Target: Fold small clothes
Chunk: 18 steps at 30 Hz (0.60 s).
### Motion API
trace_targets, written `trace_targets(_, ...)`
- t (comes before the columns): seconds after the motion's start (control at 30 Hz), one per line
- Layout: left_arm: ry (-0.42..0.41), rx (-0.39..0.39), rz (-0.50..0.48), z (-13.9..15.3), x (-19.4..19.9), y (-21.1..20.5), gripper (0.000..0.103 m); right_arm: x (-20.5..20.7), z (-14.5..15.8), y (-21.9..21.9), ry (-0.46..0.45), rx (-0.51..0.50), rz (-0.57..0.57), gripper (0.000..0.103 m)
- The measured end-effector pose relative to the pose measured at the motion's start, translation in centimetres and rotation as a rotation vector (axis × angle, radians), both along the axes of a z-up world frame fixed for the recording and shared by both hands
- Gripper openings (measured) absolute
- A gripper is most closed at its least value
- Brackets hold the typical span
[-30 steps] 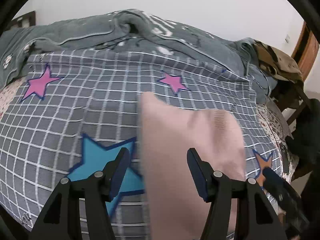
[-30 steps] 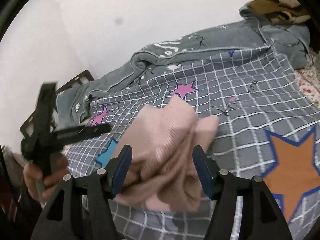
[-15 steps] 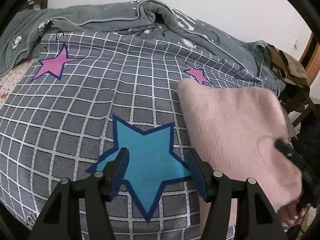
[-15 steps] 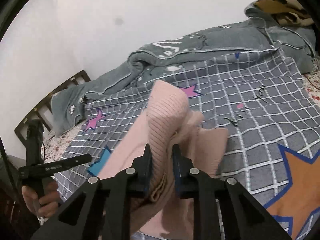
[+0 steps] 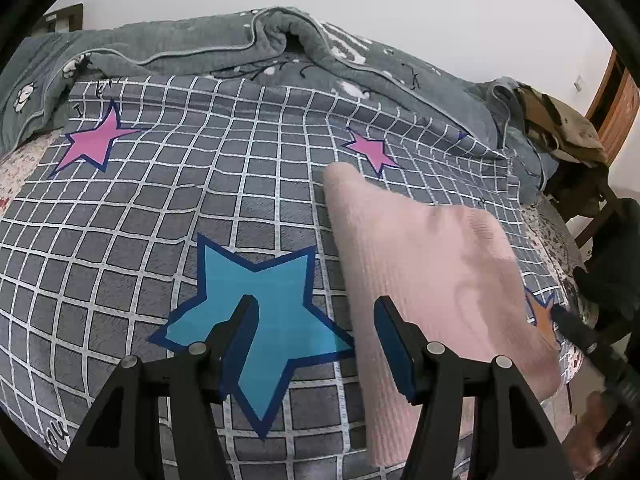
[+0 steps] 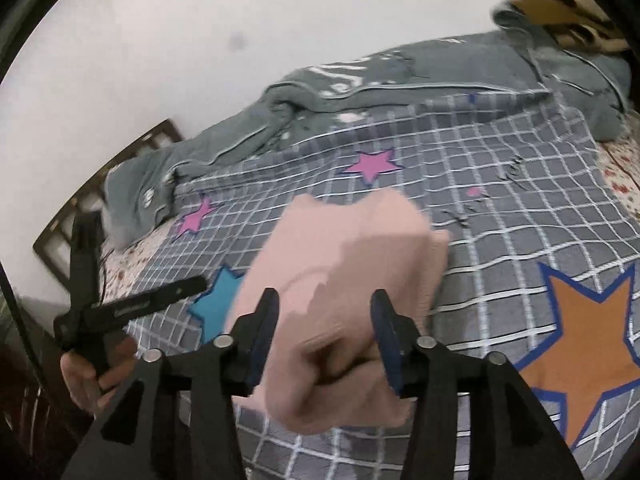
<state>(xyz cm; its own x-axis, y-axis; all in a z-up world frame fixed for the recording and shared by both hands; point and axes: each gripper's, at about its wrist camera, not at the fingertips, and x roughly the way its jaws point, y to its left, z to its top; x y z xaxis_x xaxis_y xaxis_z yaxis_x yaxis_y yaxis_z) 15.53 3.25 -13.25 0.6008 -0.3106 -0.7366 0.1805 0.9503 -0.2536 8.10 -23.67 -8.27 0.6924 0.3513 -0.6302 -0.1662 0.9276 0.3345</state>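
- Your left gripper (image 5: 316, 334) hangs with its jaws spread wide and nothing between them; below it lies the blue star (image 5: 256, 320) printed on the grey checked bedspread (image 5: 120, 216).
- Seen from your right wrist camera, that left gripper (image 6: 132, 306) sits off to the left side, near the bed's edge, gripped in your left hand (image 6: 94, 376).
- The pink knitted garment (image 5: 424, 280) lies on the bedspread just right of the blue star, its long left edge running up toward a small pink star (image 5: 370, 150); your left gripper's right finger (image 5: 394, 344) overlaps the garment's lower left part in that view, and you cannot tell whether it touches.
- Your right gripper (image 6: 324, 336) has its jaws wide apart too. The garment (image 6: 344, 272) bulges up between the two fingers, blurred, so you cannot tell whether either pad rests on it.
- An orange star (image 6: 588, 332) is printed to the right of the garment.
- A rumpled grey quilt (image 5: 248, 48) is heaped along the far side of the bed.
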Motion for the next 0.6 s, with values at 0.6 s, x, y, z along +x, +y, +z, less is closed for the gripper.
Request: trace_targets(0.6, -0.024, 0.064, -0.045, 0.5, -2.4, -1.2, 0.058, -0.9, -5.4, -1.2, 0.054, -0.136, -0.087, 0.018)
